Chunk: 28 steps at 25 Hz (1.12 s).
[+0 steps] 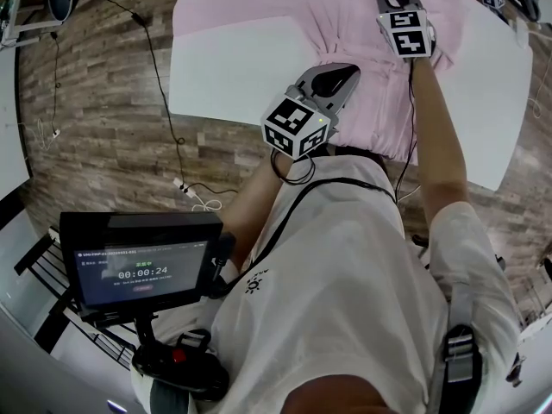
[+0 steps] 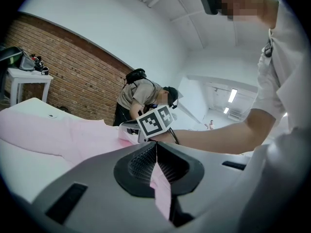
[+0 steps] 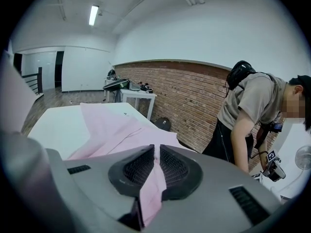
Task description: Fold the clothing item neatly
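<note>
A pink garment is lying spread across a white table, which is standing on a wood-plank floor. A brick wall is running along the white room. The left gripper is pinching the garment's fabric between closed fingers. The right gripper is clamping another fold of it.
</note>
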Motion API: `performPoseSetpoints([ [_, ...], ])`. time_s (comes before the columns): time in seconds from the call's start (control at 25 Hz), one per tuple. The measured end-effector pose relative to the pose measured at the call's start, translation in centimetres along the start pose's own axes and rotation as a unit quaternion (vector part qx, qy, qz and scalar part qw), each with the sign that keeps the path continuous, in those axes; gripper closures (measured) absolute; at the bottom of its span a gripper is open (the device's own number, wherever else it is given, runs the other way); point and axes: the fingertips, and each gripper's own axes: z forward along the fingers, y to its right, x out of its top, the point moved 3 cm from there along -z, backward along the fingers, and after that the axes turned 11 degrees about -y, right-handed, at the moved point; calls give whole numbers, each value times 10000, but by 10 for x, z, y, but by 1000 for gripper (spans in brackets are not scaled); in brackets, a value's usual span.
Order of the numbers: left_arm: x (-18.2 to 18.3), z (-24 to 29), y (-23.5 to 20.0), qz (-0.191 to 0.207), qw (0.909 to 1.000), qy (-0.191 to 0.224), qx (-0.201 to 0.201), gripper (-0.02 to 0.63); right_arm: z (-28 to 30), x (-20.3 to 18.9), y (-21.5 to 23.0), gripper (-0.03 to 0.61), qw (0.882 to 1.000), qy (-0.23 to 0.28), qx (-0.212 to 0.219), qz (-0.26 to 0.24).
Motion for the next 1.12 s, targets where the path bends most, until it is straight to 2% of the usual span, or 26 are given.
performPoseSetpoints([
  [1.12, -8, -5, 2, -123, 9999, -64, 28, 609, 9, -7, -34, 538, 9993, -127, 302, -183],
])
